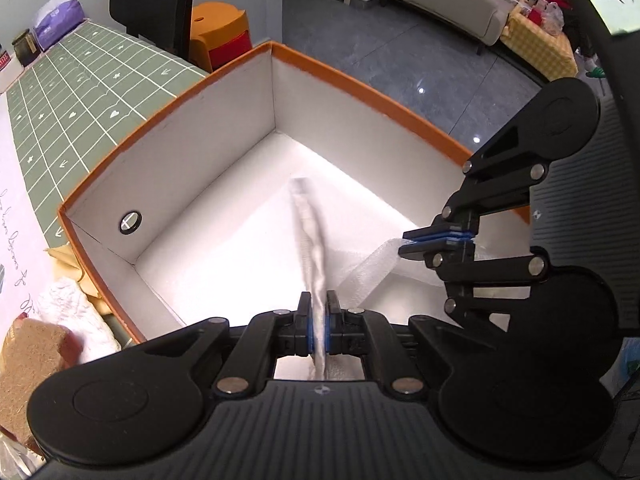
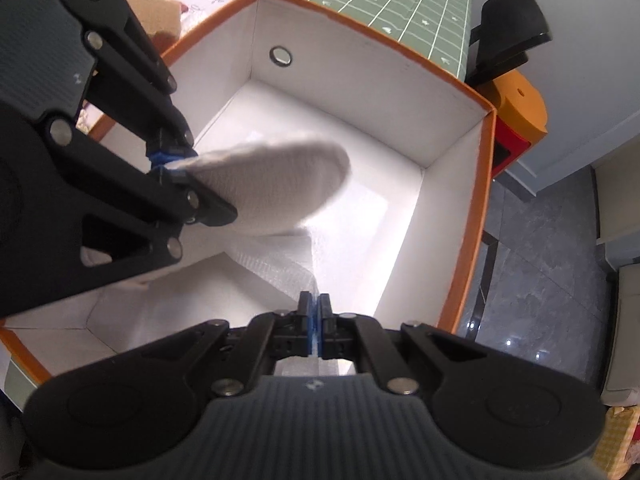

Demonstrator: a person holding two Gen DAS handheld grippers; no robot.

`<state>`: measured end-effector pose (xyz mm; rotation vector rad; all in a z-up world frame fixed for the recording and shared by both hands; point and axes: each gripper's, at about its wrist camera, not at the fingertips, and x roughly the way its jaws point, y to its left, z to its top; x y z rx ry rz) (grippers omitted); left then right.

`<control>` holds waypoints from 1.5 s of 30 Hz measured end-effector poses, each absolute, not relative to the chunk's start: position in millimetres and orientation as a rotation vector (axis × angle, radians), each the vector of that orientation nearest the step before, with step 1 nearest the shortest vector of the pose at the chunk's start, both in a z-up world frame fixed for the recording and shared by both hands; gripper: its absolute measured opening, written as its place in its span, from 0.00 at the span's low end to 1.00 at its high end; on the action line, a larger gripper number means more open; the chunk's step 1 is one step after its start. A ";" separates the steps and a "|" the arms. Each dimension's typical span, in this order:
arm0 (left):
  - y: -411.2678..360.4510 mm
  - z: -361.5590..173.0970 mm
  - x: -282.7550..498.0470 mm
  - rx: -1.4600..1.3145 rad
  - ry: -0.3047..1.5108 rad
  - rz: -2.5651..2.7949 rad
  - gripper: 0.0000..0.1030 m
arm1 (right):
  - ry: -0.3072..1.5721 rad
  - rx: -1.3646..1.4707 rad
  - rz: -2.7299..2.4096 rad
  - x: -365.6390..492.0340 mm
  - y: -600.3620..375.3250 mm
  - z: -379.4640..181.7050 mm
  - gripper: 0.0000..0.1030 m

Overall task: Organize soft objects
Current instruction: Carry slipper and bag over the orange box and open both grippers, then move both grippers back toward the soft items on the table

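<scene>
Grey polished floor tiles (image 1: 420, 60) spread behind a counter (image 1: 80, 92) covered by a green cloth with a white grid, and on that counter stands a large open box (image 1: 224, 128) with orange outside walls and a white inside. Both grippers point steeply down into the box. At the bottom of its own view, the left hand-held gripper (image 1: 319, 320) has its blue-padded jaws clamped on a white knitted cloth (image 1: 312, 236), which runs away from the pads toward the middle of the box floor as a blurred band. From the right wrist view this same piece shows as a broad, rounded white flap hanging over the white floor. The right hand-held gripper (image 2: 314, 320) is likewise pressed shut on the thin edge of that white fabric; in the left view its jaws lie closed at the right, with a ribbed white strip trailing from them. Outside the box, at the left of the left view, lie a fluffy white item (image 1: 80, 320) and a brown fuzzy one (image 1: 28, 356) on the counter. A black chair (image 1: 152, 4) and an orange stool (image 1: 220, 36) stand beyond the far corner.
</scene>
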<state>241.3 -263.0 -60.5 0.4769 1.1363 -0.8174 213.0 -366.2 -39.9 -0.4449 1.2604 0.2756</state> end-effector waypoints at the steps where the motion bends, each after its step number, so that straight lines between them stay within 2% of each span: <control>1: -262.5 -60.8 241.8 0.473 1.138 -0.819 0.05 | 1.264 -0.449 0.279 213.5 -366.8 -42.0 0.00; 7: -261.4 -60.4 245.0 0.439 1.161 -0.814 0.09 | 1.286 -0.456 0.296 210.2 -366.6 -49.1 0.05; 9: -262.2 -61.6 247.5 0.429 1.167 -0.806 0.16 | 1.286 -0.458 0.301 209.4 -366.2 -49.7 0.20; 11: -260.2 -60.3 246.6 0.426 1.163 -0.803 0.29 | 1.279 -0.468 0.305 207.5 -366.3 -50.1 0.31; 14: -257.3 -57.2 244.3 0.419 1.148 -0.795 0.40 | 1.267 -0.483 0.305 204.3 -364.8 -47.5 0.32; 18: -251.0 -45.1 237.4 0.396 1.116 -0.814 0.49 | 1.257 -0.494 0.303 201.5 -363.3 -41.3 0.38; 20: -247.0 -36.8 233.6 0.378 1.094 -0.824 0.58 | 1.251 -0.497 0.303 200.8 -361.7 -37.4 0.39; 26: -237.9 -12.1 219.7 0.366 1.017 -0.837 0.69 | 1.227 -0.515 0.301 196.7 -350.7 -22.6 0.40; 45: -176.4 39.5 188.3 0.380 0.866 -0.752 0.70 | 1.072 -0.483 0.278 175.1 -314.0 38.1 0.41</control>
